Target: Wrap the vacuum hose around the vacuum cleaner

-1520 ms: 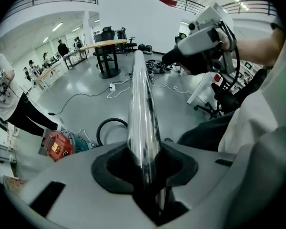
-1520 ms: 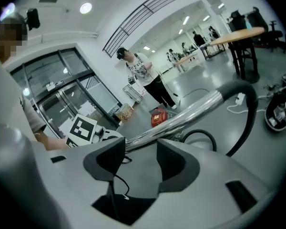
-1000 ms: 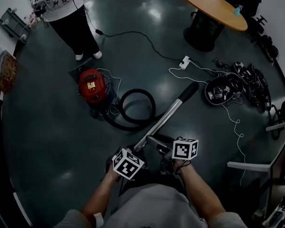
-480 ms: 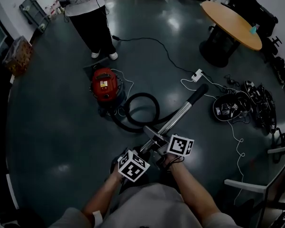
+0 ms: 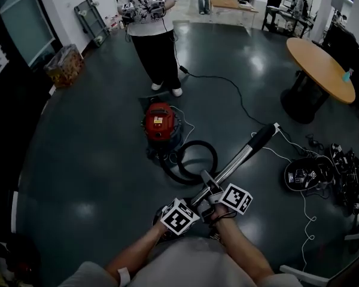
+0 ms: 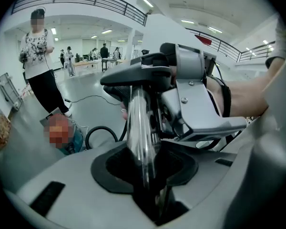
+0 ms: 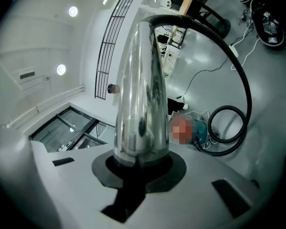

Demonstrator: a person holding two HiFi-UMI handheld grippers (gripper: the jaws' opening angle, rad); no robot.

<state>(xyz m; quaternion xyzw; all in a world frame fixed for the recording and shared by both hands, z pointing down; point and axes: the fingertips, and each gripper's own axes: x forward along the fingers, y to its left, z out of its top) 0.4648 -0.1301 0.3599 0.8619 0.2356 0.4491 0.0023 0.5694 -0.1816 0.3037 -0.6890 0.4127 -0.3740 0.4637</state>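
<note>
The red vacuum cleaner [image 5: 158,121] stands on the dark floor, and its black hose [image 5: 194,160] lies in a loop just in front of it. A chrome wand [image 5: 236,163] runs from a black end piece [image 5: 264,134] down to my two grippers. My left gripper [image 5: 188,207] is shut on the wand [image 6: 139,128] near its lower end. Just above it, my right gripper [image 5: 218,195] is closing its jaws around the wand [image 7: 140,94], and the pads touch the tube. In the right gripper view the hose [image 7: 238,80] arcs off the wand's far end down to a coil beside the vacuum.
A person [image 5: 152,34] stands right behind the vacuum. A white cord with a power strip [image 5: 275,126] trails to the right. A round wooden table [image 5: 320,67] is at the far right, black gear [image 5: 323,172] is piled below it, and a box [image 5: 63,64] sits at the left wall.
The head view has tilted up and shows more of the room. Both grippers and the wand sit closer to the vacuum. The right gripper has closed in on the wand.
</note>
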